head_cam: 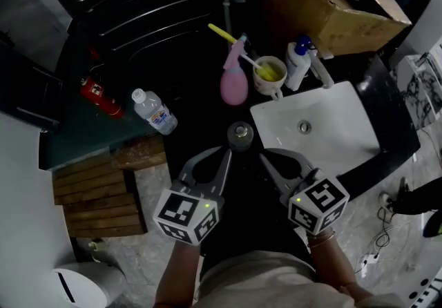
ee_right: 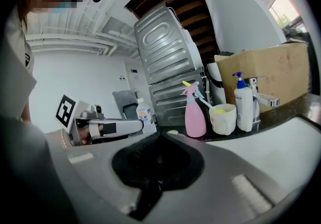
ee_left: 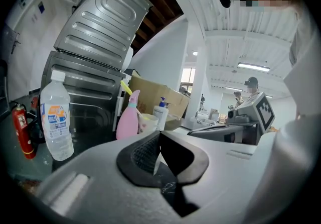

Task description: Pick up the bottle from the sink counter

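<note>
- The clear water bottle [head_cam: 155, 112] stands upright on the dark surface [head_cam: 197, 103], with its white cap on.
- It sits between a red extinguisher-like can [head_cam: 101, 98] on its left and a pink spray bottle [head_cam: 234, 82] on its right, apart from both.
- Left tool [head_cam: 226, 154]: I read the jaws as closed together with nothing between them. In the left gripper view the black pads meet and the bottle [ee_left: 56, 117] shows off to the left, well apart from the tool [ee_left: 159, 155].
- Right tool [head_cam: 264, 156]: the jaws are also closed and empty. The right gripper view shows the pads pressed together [ee_right: 158, 160], with the bottle [ee_right: 144, 114] far behind the left tool's arm.
- Both tools are side by side at the near edge of the surface, tips pointing toward the things on it. A small round grey object [head_cam: 240, 135] lies just ahead, between the tips.
- Right of the spray bottle I see a cup [head_cam: 270, 73] holding something yellow, then a white pump bottle [head_cam: 298, 63].
- A white sink basin [head_cam: 331, 127] is right of the tools, and a cardboard box [head_cam: 331, 3] sits behind it.
</note>
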`<state>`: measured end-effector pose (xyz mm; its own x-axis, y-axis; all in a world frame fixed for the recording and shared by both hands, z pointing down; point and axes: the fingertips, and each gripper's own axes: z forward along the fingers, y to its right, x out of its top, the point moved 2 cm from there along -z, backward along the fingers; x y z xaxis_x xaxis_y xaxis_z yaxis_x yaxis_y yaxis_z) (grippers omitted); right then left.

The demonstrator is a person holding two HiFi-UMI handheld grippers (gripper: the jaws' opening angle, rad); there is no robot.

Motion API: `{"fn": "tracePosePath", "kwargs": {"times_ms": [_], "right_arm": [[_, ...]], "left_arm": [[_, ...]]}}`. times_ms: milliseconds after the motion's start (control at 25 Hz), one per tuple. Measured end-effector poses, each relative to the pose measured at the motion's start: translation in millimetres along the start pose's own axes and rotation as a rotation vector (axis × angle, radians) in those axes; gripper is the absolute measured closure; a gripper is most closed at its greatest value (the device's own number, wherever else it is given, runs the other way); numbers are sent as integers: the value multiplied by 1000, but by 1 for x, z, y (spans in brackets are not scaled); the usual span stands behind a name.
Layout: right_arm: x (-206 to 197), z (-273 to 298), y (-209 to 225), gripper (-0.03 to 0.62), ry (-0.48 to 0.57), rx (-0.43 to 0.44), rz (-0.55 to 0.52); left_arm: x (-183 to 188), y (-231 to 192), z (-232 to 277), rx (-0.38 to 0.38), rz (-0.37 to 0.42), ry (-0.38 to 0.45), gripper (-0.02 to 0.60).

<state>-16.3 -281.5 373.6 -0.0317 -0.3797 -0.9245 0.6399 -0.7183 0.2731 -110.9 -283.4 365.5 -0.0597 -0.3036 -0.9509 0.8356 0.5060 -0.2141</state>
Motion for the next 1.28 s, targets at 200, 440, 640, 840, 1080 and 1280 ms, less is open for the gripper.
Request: {"fn": "tracePosePath", "kwargs": {"times_ms": [200, 440, 640, 840, 1080, 1280], "right_arm": [[-1, 4, 15, 591, -8, 0, 13], [-8, 8, 32, 591, -17, 9, 39], [-16, 9, 47, 591, -16, 3, 65], [-18, 11, 56, 591, -11, 13, 77], [-23, 17, 63, 591, -25, 20, 83], [-26, 20, 70, 591, -33, 10, 88]], "left_arm": [[-10, -7, 12, 32, 21, -40, 580], [-21, -16, 25, 40, 6, -57, 580], [-39, -24, 34, 59, -12, -114, 578], [-49, -24, 36, 44, -17, -133, 578], [-67, -25, 42, 34, -8, -197, 501], [-77, -23, 49, 25, 2, -226, 441]]}}
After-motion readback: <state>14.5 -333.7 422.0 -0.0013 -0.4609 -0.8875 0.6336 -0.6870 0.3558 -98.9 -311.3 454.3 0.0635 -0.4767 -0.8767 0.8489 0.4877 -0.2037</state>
